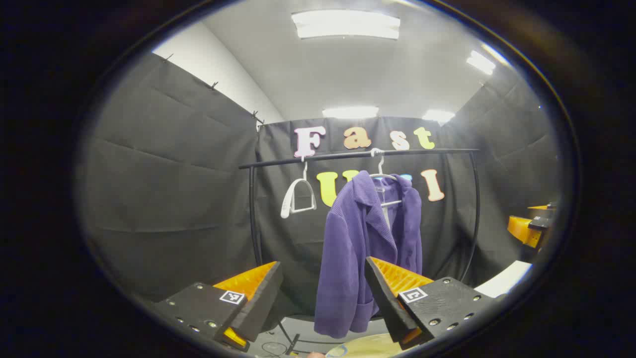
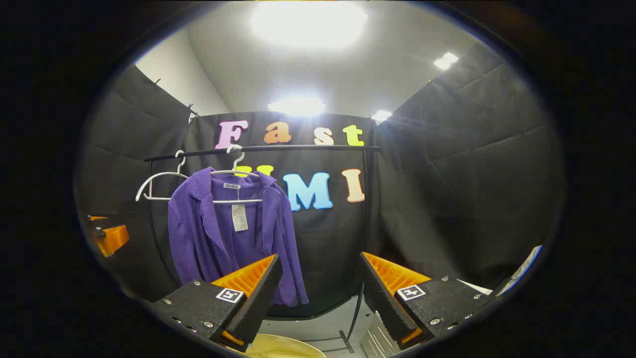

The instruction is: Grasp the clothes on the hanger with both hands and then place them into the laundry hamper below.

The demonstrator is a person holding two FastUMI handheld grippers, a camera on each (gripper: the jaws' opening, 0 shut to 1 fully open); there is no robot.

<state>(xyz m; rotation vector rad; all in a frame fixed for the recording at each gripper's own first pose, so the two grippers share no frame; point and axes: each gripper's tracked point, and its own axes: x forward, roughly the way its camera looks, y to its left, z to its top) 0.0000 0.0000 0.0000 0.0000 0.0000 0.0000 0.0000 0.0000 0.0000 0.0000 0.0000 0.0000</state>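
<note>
The purple jacket (image 2: 233,233) hangs on a white hanger (image 2: 237,171) from the black rail (image 2: 263,147), untouched. Both grippers stand off from it with fingers spread wide and empty: the left gripper (image 1: 323,293) faces its side, the right gripper (image 2: 318,288) its open front. This looks like the approach step. Next, each should reach a shoulder and close on the cloth, then lift it off toward the hamper (image 2: 283,348) rim below.
</note>
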